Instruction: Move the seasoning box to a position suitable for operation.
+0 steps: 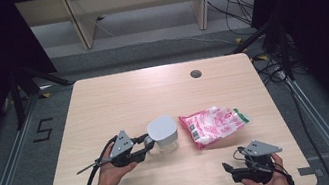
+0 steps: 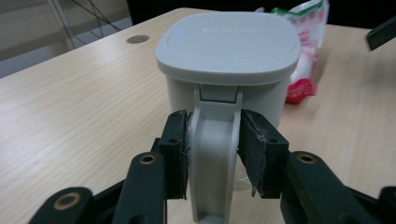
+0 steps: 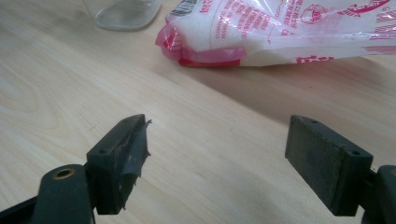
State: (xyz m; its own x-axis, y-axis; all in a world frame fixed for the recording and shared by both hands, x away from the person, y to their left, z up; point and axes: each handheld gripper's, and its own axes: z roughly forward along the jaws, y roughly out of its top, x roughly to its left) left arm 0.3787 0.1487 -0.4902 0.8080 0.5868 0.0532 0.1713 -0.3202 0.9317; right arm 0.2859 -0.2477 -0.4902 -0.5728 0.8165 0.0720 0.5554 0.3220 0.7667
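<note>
Looking down from above, the left gripper [image 1: 147, 145] meets the handle of a grey-lidded jug [image 1: 163, 134] mid-counter [image 1: 118, 100], a pink bag [image 1: 214, 123] just beside it. Along the left gripper, its pads [image 2: 176, 149] flank the handle [image 2: 214, 154], whether pressing I cannot tell. Along the right gripper [image 3: 217, 163], jaws gape wide, empty.

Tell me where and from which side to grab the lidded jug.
Take the jug by its handle, coming level from the handle side. The handle is a narrow upright loop that fits between the left tongs; the body is wider.
</note>
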